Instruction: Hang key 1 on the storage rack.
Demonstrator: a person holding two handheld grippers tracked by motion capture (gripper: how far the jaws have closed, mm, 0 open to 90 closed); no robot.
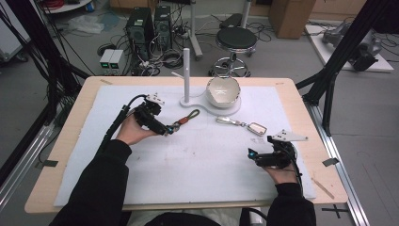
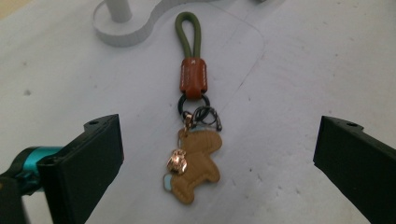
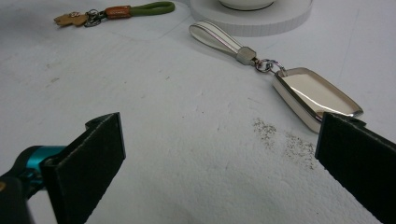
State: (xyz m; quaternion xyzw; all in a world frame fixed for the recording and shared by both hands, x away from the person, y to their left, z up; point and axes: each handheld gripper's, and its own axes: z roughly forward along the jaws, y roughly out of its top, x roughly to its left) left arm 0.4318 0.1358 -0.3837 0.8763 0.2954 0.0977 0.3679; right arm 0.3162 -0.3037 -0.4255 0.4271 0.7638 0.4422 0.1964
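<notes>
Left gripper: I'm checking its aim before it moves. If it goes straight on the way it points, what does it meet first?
Probably the tan charm of the keychain, lying between the open left gripper jaws.

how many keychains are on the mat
2. The green-loop keychain with a tan charm lies left of centre, between the open jaws of the left tool. The silver keychain lies right of centre, just ahead of the right tool.

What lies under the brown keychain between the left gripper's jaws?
The brown keychain lies flat on the white mat, with the left gripper open around it, jaws apart and not touching. Only bare mat shows around it; whatever is directly beneath the charm is covered.
</notes>
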